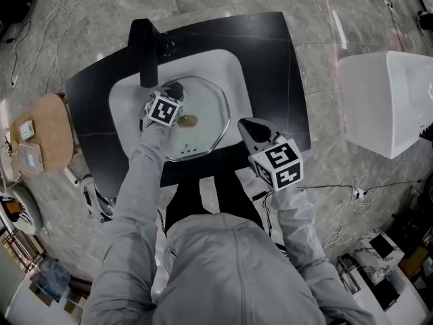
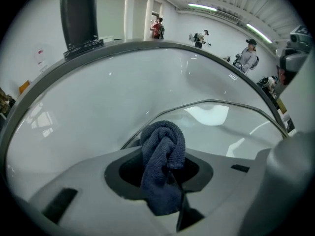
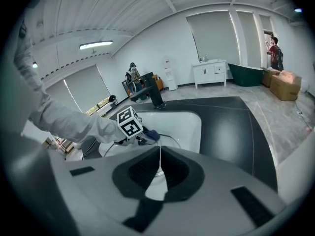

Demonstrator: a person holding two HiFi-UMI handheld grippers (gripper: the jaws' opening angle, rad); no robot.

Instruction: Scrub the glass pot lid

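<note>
Markings: each gripper's cube carries black-and-white square markers; we read no letters on them. Small flat items lie on the wooden stool [image 1: 42, 133] left of the counter, their print too small to read.

Containers: a white sink [image 1: 226, 65] is set into a black counter [image 1: 274, 53], with a black faucet [image 1: 143, 49] at its back left. The glass pot lid [image 1: 206, 100] lies in the sink basin, its metal rim showing all round. A small brownish thing [image 1: 189, 121] sits near the lid's middle; we cannot tell what it is. A white bin [image 1: 382, 103] stands on the floor well to the right of the counter; its contents are not visible.

Left gripper [image 1: 169, 99]: over the left part of the lid. Its own view shows the jaws clamped on a bunched blue-grey cloth [image 2: 162, 154], which sticks out past the jaw tips towards the lid rim. We cannot tell whether the cloth touches the glass.

Right gripper [image 3: 159, 166]: held above the counter's front edge, just right of the sink. Its jaws are pressed together with only a thin seam between them and nothing gripped.
</note>
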